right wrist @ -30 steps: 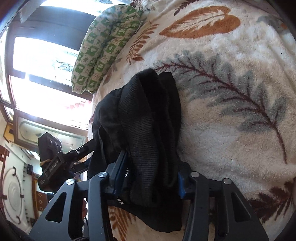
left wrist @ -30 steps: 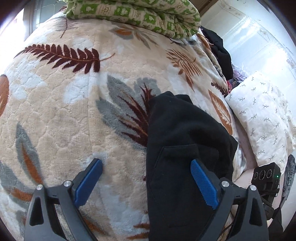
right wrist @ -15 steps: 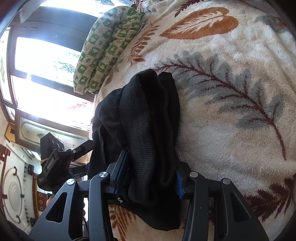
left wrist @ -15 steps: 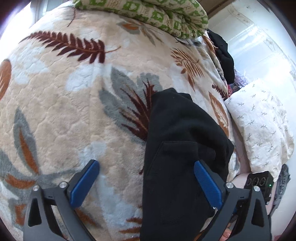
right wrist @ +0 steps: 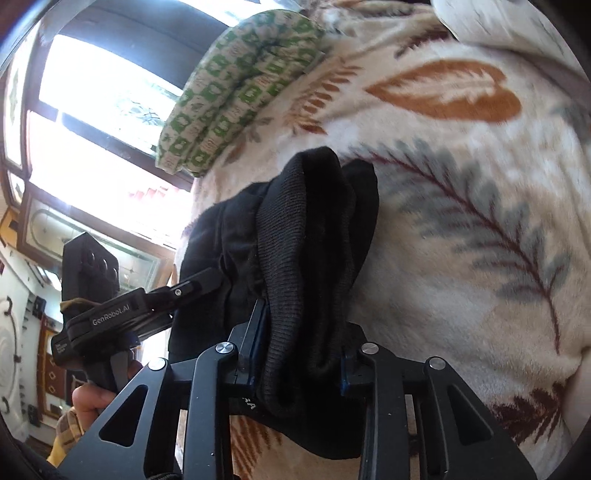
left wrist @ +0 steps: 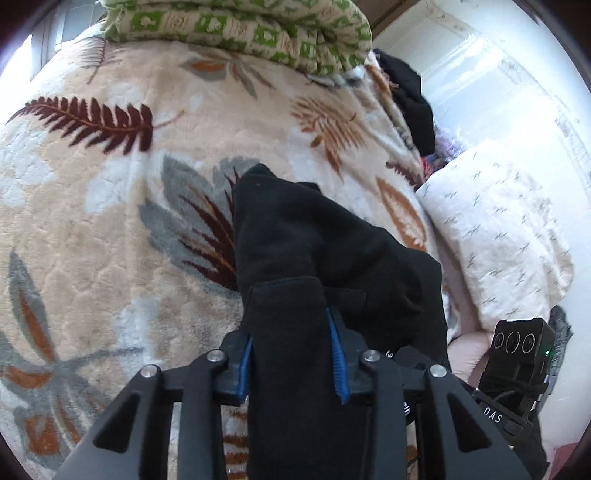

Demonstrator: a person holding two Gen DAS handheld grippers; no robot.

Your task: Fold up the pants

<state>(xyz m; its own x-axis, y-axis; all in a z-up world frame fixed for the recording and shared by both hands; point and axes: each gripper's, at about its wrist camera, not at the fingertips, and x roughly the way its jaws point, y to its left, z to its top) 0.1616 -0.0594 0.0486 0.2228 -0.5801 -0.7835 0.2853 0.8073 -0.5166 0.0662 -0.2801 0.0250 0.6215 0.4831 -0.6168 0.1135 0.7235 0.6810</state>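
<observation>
Black pants [left wrist: 317, 243] lie bunched on a leaf-patterned fleece blanket [left wrist: 110, 221]. My left gripper [left wrist: 291, 354] is shut on a folded flap of the pants, blue pads pressed on both sides. My right gripper [right wrist: 301, 354] is shut on the ribbed waistband end of the pants [right wrist: 306, 236], which hangs over its fingers. The left gripper's body [right wrist: 122, 314] shows in the right wrist view, against the pants' left side. The right gripper's body [left wrist: 517, 373] shows at the lower right of the left wrist view.
A green-and-cream folded quilt [left wrist: 240, 26] lies at the far end of the bed, also in the right wrist view [right wrist: 236, 85]. A white pillow [left wrist: 495, 236] and dark clothes [left wrist: 410, 99] lie to the right. Bright windows [right wrist: 96, 96] stand beyond the bed.
My left gripper was open around the pants' edge; it has closed on a fold of the fabric. The right gripper has kept its grip and shifted a little.
</observation>
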